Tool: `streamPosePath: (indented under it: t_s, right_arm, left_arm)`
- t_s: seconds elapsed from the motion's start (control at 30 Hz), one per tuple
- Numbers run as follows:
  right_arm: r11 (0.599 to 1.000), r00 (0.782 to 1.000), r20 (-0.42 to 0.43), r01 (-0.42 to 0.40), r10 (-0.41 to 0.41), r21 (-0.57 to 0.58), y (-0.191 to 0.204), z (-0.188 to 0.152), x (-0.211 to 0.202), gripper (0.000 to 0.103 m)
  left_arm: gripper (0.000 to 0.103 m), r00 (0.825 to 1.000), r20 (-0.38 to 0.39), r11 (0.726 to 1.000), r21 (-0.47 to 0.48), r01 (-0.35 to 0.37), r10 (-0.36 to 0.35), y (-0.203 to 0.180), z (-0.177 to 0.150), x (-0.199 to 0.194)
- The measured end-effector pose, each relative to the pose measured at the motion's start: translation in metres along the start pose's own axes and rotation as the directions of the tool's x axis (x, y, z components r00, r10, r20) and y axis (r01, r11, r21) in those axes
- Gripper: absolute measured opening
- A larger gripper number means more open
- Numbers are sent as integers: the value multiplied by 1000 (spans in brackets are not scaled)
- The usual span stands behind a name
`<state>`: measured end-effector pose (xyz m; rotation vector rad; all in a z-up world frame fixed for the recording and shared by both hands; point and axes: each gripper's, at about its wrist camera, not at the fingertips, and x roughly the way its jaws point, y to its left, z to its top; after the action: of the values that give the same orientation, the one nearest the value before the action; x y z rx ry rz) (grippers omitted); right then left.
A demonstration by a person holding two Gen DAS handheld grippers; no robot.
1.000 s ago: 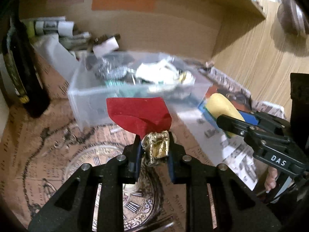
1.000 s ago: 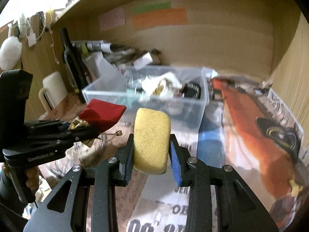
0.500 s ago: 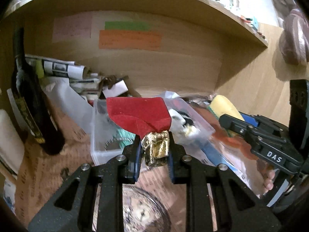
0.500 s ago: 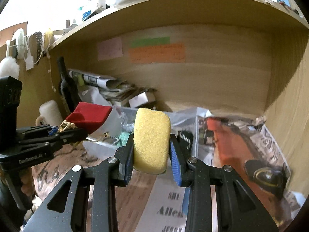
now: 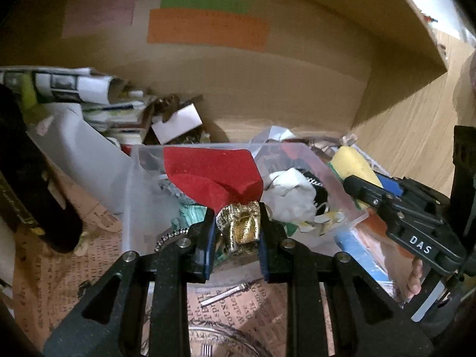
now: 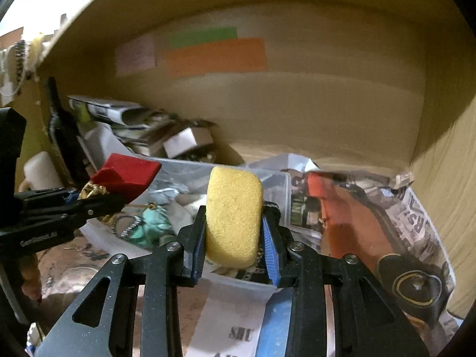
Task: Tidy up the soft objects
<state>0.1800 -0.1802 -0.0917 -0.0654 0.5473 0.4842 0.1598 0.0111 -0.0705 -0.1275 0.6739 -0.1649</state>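
Observation:
My left gripper [image 5: 236, 223] is shut on the gold neck of a red velvet pouch [image 5: 212, 171] and holds it over the near part of a clear plastic bin [image 5: 134, 196]. The pouch also shows in the right wrist view [image 6: 126, 174]. My right gripper [image 6: 233, 229] is shut on a yellow sponge [image 6: 233, 217] and holds it upright over the bin's near right corner [image 6: 253, 282]. The sponge also shows at the right in the left wrist view [image 5: 352, 168]. The bin holds white cloth [image 5: 290, 192], a teal item [image 6: 151, 226] and other small things.
A dark bottle [image 5: 26, 184] stands at the left. Rolled papers and small boxes [image 5: 119, 104] are piled behind the bin against the wooden back wall. Newspaper [image 6: 372, 208] covers the shelf floor on the right. The shelf's side wall [image 6: 446, 163] is close on the right.
Both grippers have moved forward and lower toward the bin, which now lies right under them. Each still holds its object.

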Motion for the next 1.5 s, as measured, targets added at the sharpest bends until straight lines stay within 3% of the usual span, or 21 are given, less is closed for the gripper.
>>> streamPosePath:
  t_s: [0.23, 0.33, 0.37, 0.67, 0.87, 1.07, 1.23, 1.5]
  right_arm:
    - [1000, 998, -63, 10, -9, 11, -6, -7, 20, 31]
    - [1000, 997, -76, 15, -15, 0, -4, -8, 25, 32]
    - [1000, 996, -84, 14, -14, -5, -3, -9, 26, 33]
    - [999, 997, -73, 25, -26, -21, -3, -9, 22, 53]
    - [1000, 1000, -12, 22, -22, -22, 0, -1, 1, 56]
    - [1000, 998, 68, 7, -5, -27, 8, 9, -30, 58]
    - [999, 987, 162, -3, 10, -44, 19, 16, -66, 66]
    - [997, 961, 273, -22, 42, -76, 37, 21, -110, 75]
  left_arm:
    - [27, 998, -61, 1000, 24, -15, 17, -1, 0, 31]
    - [42, 997, -67, 999, 23, -25, 26, 0, -1, 36]
    - [47, 998, -64, 999, 20, -28, 29, 1, -2, 36]
    - [63, 998, -48, 999, 15, -35, 36, 2, -4, 25]
    - [66, 999, 11, 999, 13, -46, 46, 1, 0, 0]
    - [66, 990, 128, 997, 35, -62, 57, -11, 5, -42]
    - [68, 973, 224, 997, 42, -61, 50, -21, 6, -80]
    - [83, 938, 345, 996, 59, -68, 43, -33, 1, -127]
